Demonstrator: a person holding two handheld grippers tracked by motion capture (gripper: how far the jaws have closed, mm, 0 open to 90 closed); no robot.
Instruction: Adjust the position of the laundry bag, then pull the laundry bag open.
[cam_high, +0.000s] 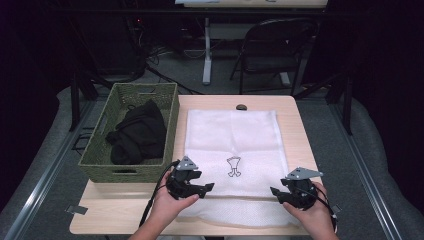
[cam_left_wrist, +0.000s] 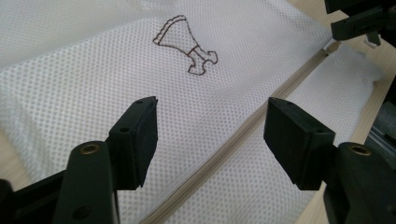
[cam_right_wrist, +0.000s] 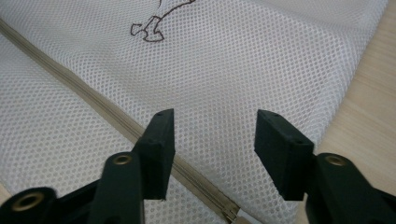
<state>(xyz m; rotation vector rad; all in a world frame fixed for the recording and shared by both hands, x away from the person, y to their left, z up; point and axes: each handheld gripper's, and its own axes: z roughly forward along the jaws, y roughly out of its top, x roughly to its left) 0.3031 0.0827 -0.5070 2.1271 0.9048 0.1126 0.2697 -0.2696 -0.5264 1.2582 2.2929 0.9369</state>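
A white mesh laundry bag (cam_high: 232, 145) lies flat on the wooden table, with a small brown embroidered figure (cam_high: 233, 166) and a beige zipper (cam_left_wrist: 261, 116) across its near end. My left gripper (cam_high: 204, 189) hovers over the bag's near left corner, jaws open, nothing between them. My right gripper (cam_high: 278, 193) sits at the near right corner, also open and empty. In the left gripper view the open gripper (cam_left_wrist: 210, 135) frames the zipper and mesh. In the right gripper view the gripper (cam_right_wrist: 212, 149) stands over the zipper's end (cam_right_wrist: 231, 214), apart from the cloth.
A woven green basket (cam_high: 107, 155) holding black clothing (cam_high: 137, 132) stands at the table's left. A small dark object (cam_high: 241, 107) lies at the far table edge. A folding chair (cam_high: 272, 50) stands beyond the table. Bare wood (cam_high: 120, 212) shows near the front left.
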